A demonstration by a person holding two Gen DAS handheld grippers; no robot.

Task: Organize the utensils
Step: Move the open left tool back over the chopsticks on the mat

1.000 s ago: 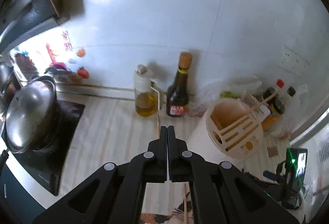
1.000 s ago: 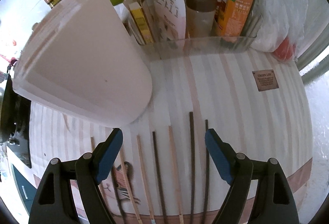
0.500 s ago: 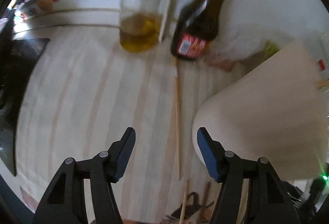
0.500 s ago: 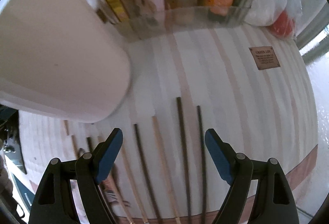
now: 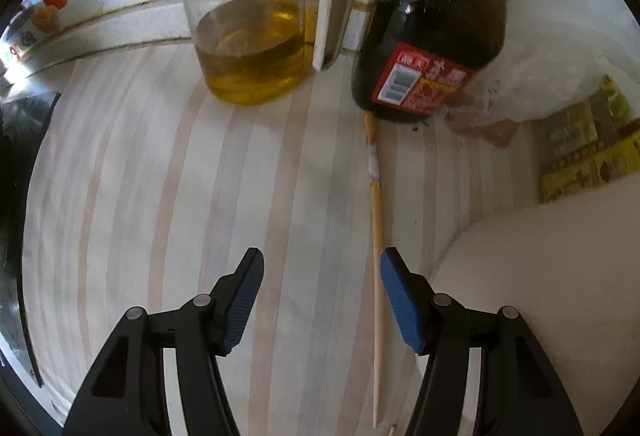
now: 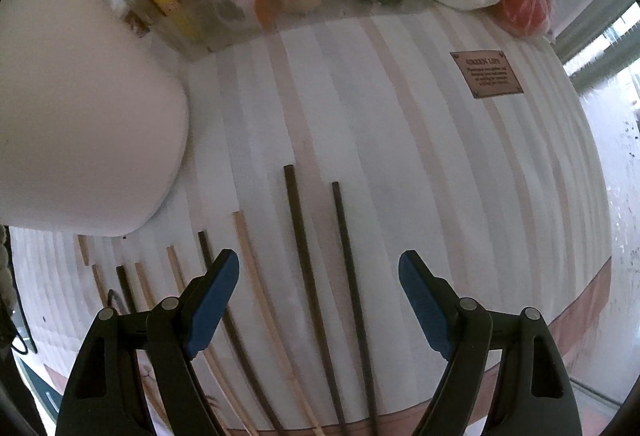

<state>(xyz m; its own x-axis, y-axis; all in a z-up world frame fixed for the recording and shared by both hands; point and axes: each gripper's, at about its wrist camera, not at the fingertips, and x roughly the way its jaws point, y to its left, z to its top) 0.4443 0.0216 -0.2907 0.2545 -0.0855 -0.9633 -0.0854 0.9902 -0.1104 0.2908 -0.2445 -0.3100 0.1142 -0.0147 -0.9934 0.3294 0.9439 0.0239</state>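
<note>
My left gripper [image 5: 322,270] is open and empty, low over the striped cloth. A single light wooden chopstick [image 5: 376,248] lies lengthwise just inside its right finger, its far end against the dark sauce bottle [image 5: 430,35]. My right gripper [image 6: 319,272] is open and empty above several chopsticks lying side by side: two dark ones [image 6: 304,264] [image 6: 350,276] and a light one [image 6: 256,276] run between its fingers, and more lie to the left [image 6: 128,288]. The white utensil holder shows as a cream wall in the left wrist view [image 5: 552,300] and in the right wrist view [image 6: 80,123].
An oil jar [image 5: 248,35] stands left of the sauce bottle near the wall. A clear tray [image 6: 304,3] with bottles and packets stands at the back of the right wrist view. A plastic bag with a red item [image 6: 524,7] sits far right. A brown label [image 6: 486,73] is on the cloth.
My left gripper opened, dropped low and moved forward toward the bottles and the lone chopstick. My right gripper stayed open and moved lower and forward over the row of chopsticks.
</note>
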